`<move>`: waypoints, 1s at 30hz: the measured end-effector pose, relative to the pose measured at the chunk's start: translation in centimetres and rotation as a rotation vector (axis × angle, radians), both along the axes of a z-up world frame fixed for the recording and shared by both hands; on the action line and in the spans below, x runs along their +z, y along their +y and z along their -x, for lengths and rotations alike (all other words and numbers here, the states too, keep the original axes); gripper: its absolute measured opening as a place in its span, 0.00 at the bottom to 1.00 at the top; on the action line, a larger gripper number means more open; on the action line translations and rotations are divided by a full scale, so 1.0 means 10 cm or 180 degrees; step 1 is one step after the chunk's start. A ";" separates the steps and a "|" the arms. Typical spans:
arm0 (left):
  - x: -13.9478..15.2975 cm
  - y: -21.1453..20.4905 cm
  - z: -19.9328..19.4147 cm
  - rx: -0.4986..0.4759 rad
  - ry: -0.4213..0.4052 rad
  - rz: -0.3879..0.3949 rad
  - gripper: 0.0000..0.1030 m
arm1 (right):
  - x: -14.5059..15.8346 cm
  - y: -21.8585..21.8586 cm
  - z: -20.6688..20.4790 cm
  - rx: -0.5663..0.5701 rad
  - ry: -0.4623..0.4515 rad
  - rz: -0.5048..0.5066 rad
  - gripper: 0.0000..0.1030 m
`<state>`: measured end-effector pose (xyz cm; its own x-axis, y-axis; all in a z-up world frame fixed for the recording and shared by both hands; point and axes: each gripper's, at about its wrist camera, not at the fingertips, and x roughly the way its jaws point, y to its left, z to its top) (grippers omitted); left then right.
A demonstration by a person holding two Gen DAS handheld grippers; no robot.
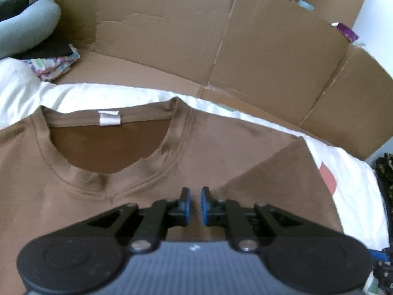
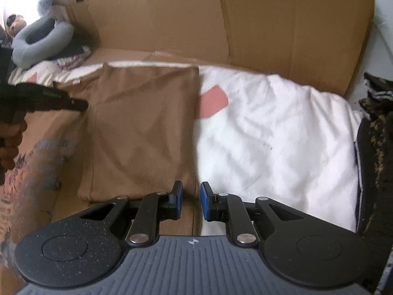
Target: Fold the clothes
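Shirt: one brown T-shirt lies flat on the white bedding, neck opening at 10 o'clock in the left wrist view, with a white tag inside the collar.
Fold: one side panel is already turned in over the body, its straight edge running from 6 toward 12 o'clock in the right wrist view.
Left gripper: left gripper hangs just above the chest of the shirt; jaws stand a narrow slit apart, nothing visibly pinched between the blue pads.
Right gripper: right gripper sits at the folded edge, one finger over brown cloth, the other over bedding; a small gap shows between the jaws, and I cannot tell whether any cloth is caught.
Hand: one hand at 9 o'clock in the right wrist view.
Open room: bare bedding spreads from 3 to 1 o'clock beside the shirt.
Far edge: one cardboard wall closes the 12 o'clock side; one grey ring cushion and a small stack of folded cloths at 10 o'clock.
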<state>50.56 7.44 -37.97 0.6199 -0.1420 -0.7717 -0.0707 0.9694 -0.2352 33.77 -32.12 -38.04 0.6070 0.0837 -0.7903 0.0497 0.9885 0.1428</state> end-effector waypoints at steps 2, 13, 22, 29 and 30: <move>0.06 -0.01 0.05 -0.0022 -0.0027 0.0072 0.11 | 0.04 0.01 -0.01 -0.0020 -0.0050 -0.0052 0.21; 0.42 0.01 0.65 -0.0058 -0.0064 0.0218 0.50 | -0.14 0.38 -0.07 0.0046 0.0066 -0.0194 0.19; 0.60 0.42 1.09 0.0109 0.0103 0.0033 0.70 | -0.08 0.65 -0.07 0.0144 0.0064 -0.0117 0.22; 0.75 0.80 1.43 0.0274 0.0138 -0.0128 0.82 | -0.03 0.64 -0.13 0.0161 0.0239 0.0046 0.47; 0.75 0.85 1.48 0.0286 0.0153 -0.0125 0.82 | 0.00 0.63 -0.14 0.0160 0.0265 0.0053 0.47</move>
<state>35.74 15.91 -30.44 0.5908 -0.0566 -0.8048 -0.1680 0.9670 -0.1913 35.13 -25.86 -38.07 0.5344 0.0986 -0.8394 0.0111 0.9923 0.1236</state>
